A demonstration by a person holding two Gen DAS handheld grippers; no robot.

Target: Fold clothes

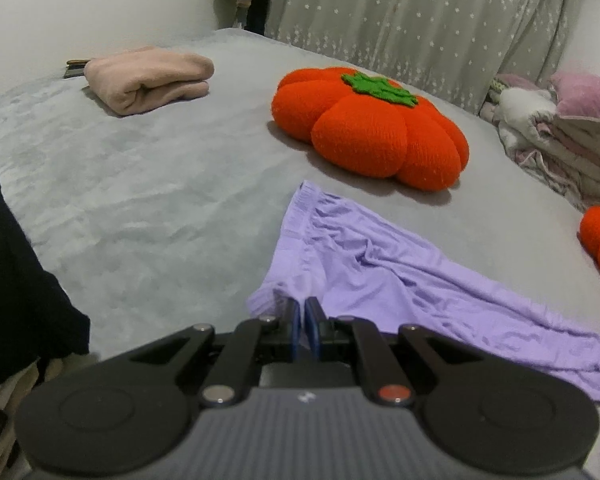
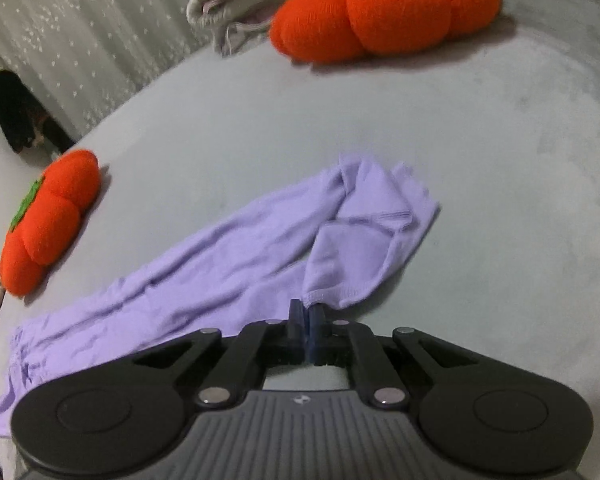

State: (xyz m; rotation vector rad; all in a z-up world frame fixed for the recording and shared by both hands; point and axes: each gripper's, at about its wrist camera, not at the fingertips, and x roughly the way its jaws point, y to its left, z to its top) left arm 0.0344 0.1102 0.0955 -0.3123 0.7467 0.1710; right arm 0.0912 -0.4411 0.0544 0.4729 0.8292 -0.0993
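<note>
A lilac pair of trousers (image 1: 380, 276) lies rumpled on the grey bed (image 1: 148, 184), its elastic waistband toward the far left. My left gripper (image 1: 303, 304) is shut on the near waist corner of this garment. In the right wrist view the same lilac trousers (image 2: 220, 256) stretch from lower left to the leg ends at upper right. My right gripper (image 2: 309, 309) is shut on the hem of one leg, which is folded back toward me.
A folded pink garment (image 1: 148, 80) lies at the far left of the bed. An orange pumpkin cushion (image 1: 372, 128) sits just beyond the trousers, and a second one (image 2: 384, 8) lies to the right. Crumpled bedding (image 1: 560, 132) is piled far right. Dark cloth (image 1: 16, 260) hangs at the left.
</note>
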